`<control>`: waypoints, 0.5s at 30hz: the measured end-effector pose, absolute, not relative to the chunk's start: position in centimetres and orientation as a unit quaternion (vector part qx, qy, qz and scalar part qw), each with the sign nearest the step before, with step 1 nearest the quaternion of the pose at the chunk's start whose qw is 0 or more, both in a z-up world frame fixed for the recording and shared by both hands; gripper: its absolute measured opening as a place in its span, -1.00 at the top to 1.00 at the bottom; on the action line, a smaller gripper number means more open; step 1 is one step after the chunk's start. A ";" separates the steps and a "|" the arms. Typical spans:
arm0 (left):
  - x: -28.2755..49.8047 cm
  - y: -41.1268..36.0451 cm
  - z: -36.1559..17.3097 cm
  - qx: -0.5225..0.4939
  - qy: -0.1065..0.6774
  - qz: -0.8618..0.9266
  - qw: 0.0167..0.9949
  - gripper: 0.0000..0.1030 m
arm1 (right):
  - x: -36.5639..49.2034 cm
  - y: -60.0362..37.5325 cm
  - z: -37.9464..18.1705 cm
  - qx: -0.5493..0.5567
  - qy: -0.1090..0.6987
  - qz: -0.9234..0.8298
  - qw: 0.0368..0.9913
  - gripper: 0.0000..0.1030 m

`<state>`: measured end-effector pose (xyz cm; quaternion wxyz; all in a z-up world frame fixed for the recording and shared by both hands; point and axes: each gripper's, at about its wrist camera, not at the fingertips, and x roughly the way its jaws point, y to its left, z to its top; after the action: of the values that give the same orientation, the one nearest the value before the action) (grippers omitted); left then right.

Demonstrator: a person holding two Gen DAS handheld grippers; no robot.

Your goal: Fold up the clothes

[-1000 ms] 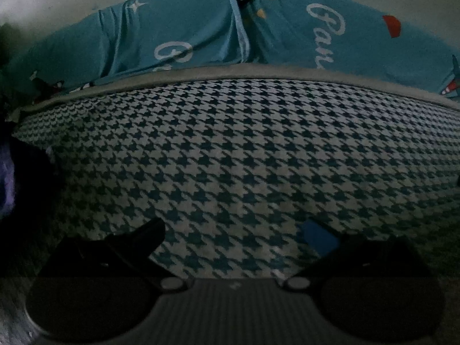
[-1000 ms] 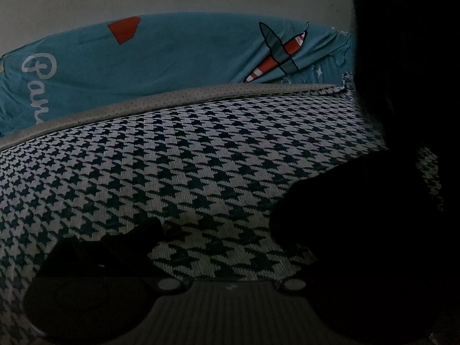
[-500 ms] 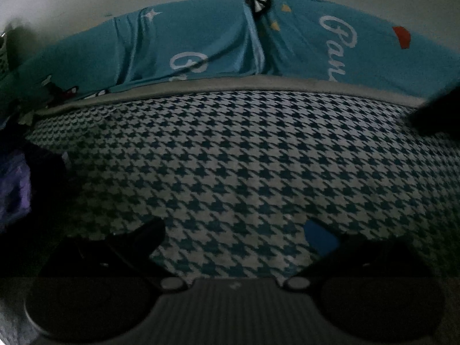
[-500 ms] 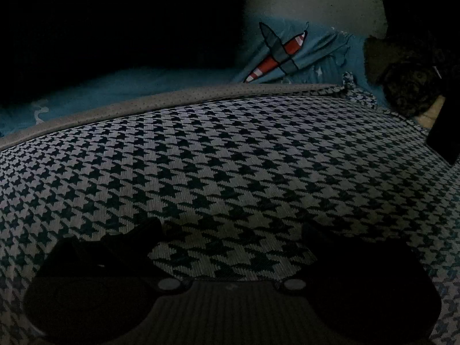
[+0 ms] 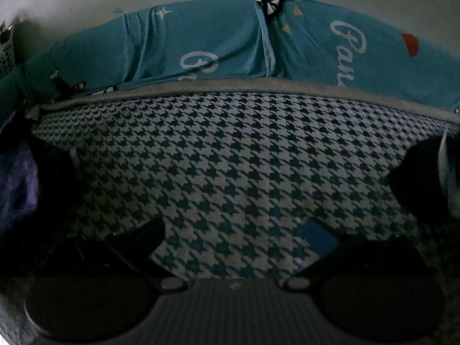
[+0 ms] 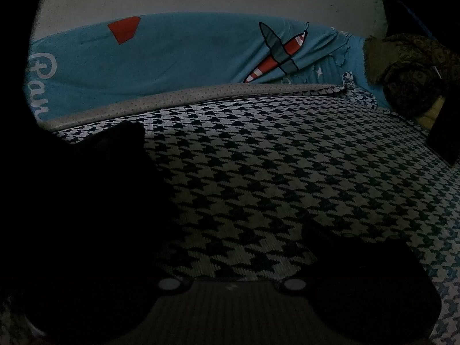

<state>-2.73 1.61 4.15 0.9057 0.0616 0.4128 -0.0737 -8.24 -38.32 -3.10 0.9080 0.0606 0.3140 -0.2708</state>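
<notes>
**Two tongs low over the mat, nothing gripped**

Both my tongs hang spread and empty just above the houndstooth mat [image 5: 230, 172], which I judge is laid out as the folding surface. The left tongs [image 5: 235, 238] have bare mat between the fingers; so do the right tongs [image 6: 235, 247], though a black garment [image 6: 86, 201] lies beside their left finger, close for the next grab. Farther off, the blue sheet [image 5: 201, 37] lines the wall.
</notes>
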 end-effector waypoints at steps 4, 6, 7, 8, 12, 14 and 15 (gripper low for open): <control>-2.8 1.8 4.5 0.057 0.407 -0.070 0.909 -1.00 | -8.2 -38.3 -3.1 0.061 0.314 -0.271 0.908 -1.00; -2.8 2.1 4.6 0.053 0.406 -0.064 0.910 -1.00 | -8.2 -38.3 -3.1 0.060 0.314 -0.271 0.908 -1.00; -2.8 2.3 4.6 0.048 0.406 -0.063 0.911 -1.00 | -8.3 -38.3 -3.1 0.060 0.314 -0.271 0.908 -1.00; -2.8 2.5 4.6 0.045 0.407 -0.063 0.910 -1.00 | -8.3 -38.3 -3.1 0.060 0.314 -0.271 0.908 -1.00; -3.0 2.9 4.4 0.049 0.413 -0.063 0.907 -1.00 | -8.3 -38.2 -3.0 0.060 0.314 -0.271 0.908 -1.00; -3.0 3.0 4.6 0.048 0.411 -0.062 0.908 -1.00 | -8.3 -38.2 -3.1 0.060 0.314 -0.271 0.908 -1.00; -3.0 3.1 4.6 0.047 0.410 -0.061 0.909 -1.00 | -8.3 -38.2 -3.1 0.060 0.314 -0.271 0.908 -1.00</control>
<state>-3.05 3.14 4.61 0.9090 0.0472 0.4096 -0.0608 -8.25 -38.23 -3.06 0.9080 0.0600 0.3143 -0.2705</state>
